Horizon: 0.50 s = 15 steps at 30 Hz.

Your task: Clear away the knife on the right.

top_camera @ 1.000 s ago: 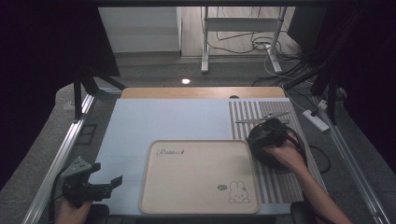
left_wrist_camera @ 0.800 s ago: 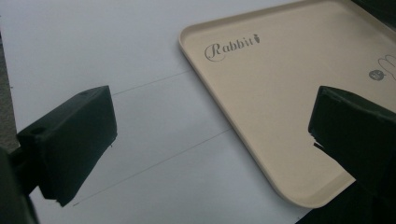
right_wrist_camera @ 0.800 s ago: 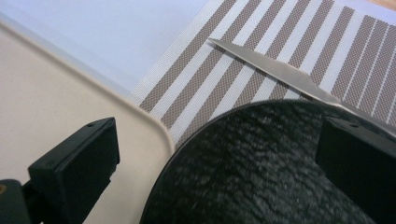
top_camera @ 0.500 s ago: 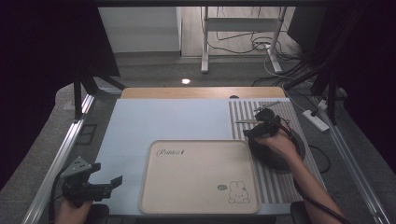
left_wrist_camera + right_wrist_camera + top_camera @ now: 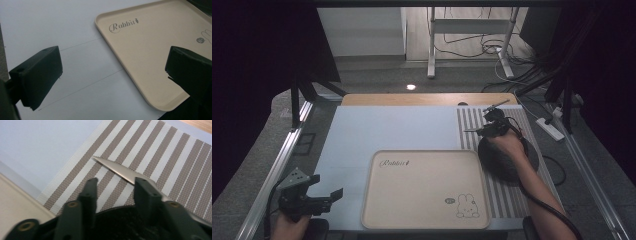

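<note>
A silver knife (image 5: 115, 168) lies on the striped placemat (image 5: 155, 150), its tip pointing away from me. My right gripper (image 5: 116, 182) hovers low over it, open; the blade runs under the right jaw and bare mat shows between the jaws. In the high view the right gripper (image 5: 487, 126) is at the mat's far part, just beyond a dark round plate (image 5: 507, 165), with the knife's tip (image 5: 472, 131) sticking out to the left. My left gripper (image 5: 326, 186) rests open and empty at the table's near left corner. In its own view the left gripper (image 5: 112, 75) frames the beige tray's corner.
A beige tray (image 5: 422, 185) printed with a rabbit and the word "Rabbit" lies in the near middle of the pale blue table top (image 5: 387, 130). The dark plate (image 5: 120, 220) sits right below my right jaws. A wooden strip (image 5: 422, 99) borders the far edge.
The right hand has carried its gripper from above the dark plate toward the far side, up to the knife on the mat. The left gripper has stayed put.
</note>
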Motion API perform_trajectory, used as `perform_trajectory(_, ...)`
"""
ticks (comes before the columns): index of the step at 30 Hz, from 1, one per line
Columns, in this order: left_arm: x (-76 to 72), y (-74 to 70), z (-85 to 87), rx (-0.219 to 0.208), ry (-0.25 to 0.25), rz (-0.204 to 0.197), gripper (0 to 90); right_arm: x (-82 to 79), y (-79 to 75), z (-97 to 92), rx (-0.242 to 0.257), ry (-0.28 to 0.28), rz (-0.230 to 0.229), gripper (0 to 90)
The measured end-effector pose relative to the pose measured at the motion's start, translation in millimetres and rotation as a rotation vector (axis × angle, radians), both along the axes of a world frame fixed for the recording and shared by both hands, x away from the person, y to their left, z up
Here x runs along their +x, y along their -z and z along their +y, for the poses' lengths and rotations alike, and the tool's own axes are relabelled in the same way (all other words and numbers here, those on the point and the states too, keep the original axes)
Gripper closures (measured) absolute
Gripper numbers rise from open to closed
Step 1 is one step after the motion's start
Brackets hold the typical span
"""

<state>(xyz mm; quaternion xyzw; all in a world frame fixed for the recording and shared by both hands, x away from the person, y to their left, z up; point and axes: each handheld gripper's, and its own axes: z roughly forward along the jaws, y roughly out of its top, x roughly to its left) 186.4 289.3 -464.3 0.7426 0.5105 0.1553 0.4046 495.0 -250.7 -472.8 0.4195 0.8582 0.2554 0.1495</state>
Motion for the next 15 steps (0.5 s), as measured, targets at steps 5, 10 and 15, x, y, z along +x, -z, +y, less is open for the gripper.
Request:
perform_trajectory(5, 0.2, 0.1, 0.4, -0.002, 0.000, 0.001, 1.1, 12.5, 6.4, 0.0, -0.011, -0.036, 0.044, 87.4)
perform_trajectory(10, 0.3, 0.1, 0.3, -0.001, 0.001, 0.003, 1.2, 22.3, 13.3, 1.1, -0.021, -0.068, 0.078, 90.0)
perform_trajectory(15, 0.4, 0.1, 0.0, 0.000, 0.001, 0.003, 1.2, 33.4, 25.3, 1.8, -0.056, -0.074, 0.103, 90.0)
